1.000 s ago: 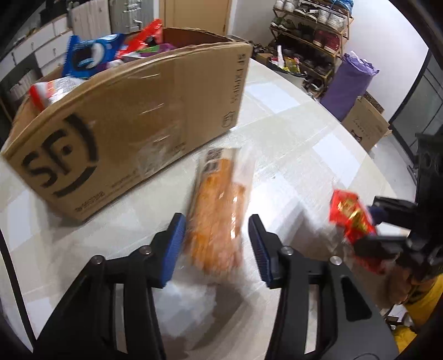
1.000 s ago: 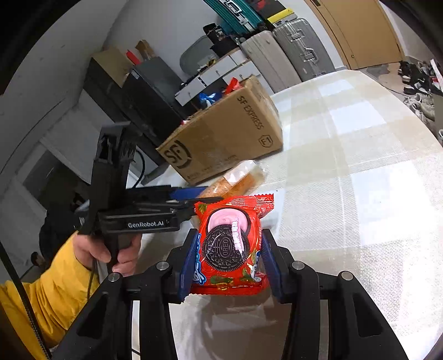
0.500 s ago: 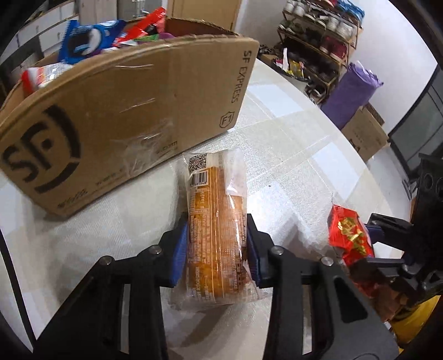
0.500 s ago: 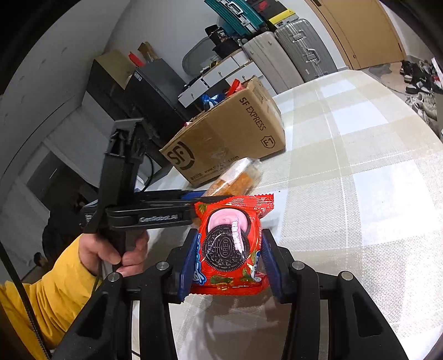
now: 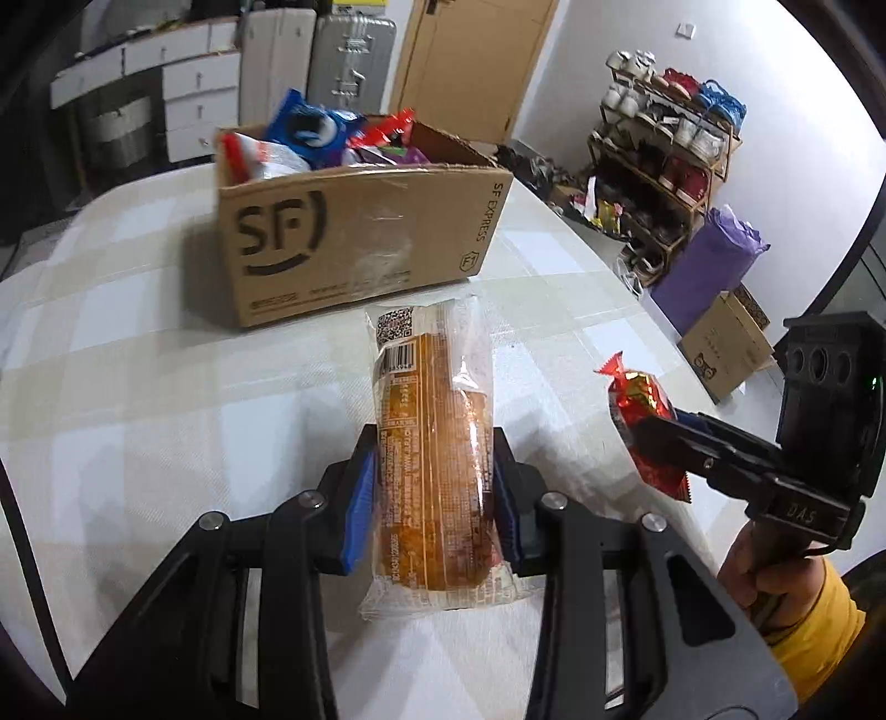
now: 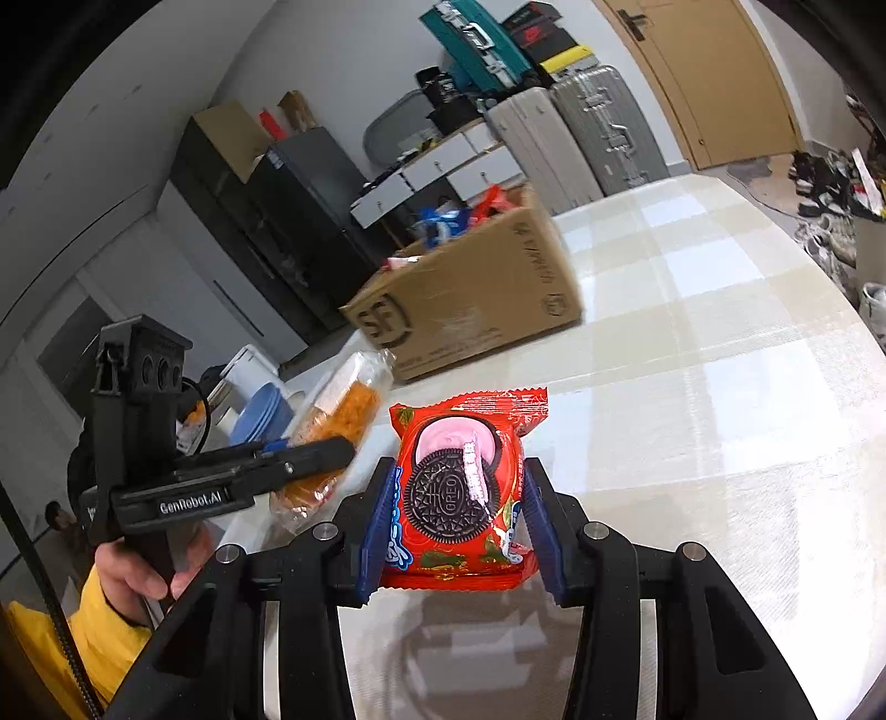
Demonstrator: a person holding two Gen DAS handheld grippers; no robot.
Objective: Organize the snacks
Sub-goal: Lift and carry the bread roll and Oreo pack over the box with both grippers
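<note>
Two snacks are in hand at once. The bread pack [image 5: 432, 471], a clear wrapper round an orange-brown loaf, sits lengthwise between the blue pads of the left gripper [image 5: 434, 501], which is closed on its lower half so the barcode end points at the box [image 5: 354, 243]. It appears lifted off the table [image 5: 138, 387], on the near side of the box and a little apart from its printed wall. The right gripper [image 6: 454, 526] is likewise closed, on the sides of a red Oreo pack [image 6: 462, 487] held face up, further from the box than the bread and to its right. Holding each pack by its long edges probably keeps the soft contents from being crushed and leaves the far end free to slide in first. The box is open-topped and already crowded with snacks [image 5: 321, 133], blue and red wrappers standing above the rim, so my guess is both packs are bound for it and will need to go over the near wall into whatever gap remains. Beyond the box stand suitcases [image 5: 332, 50] and a door [image 5: 470, 61]; off to its right, past the table edge, a shoe rack [image 5: 664, 138].
</note>
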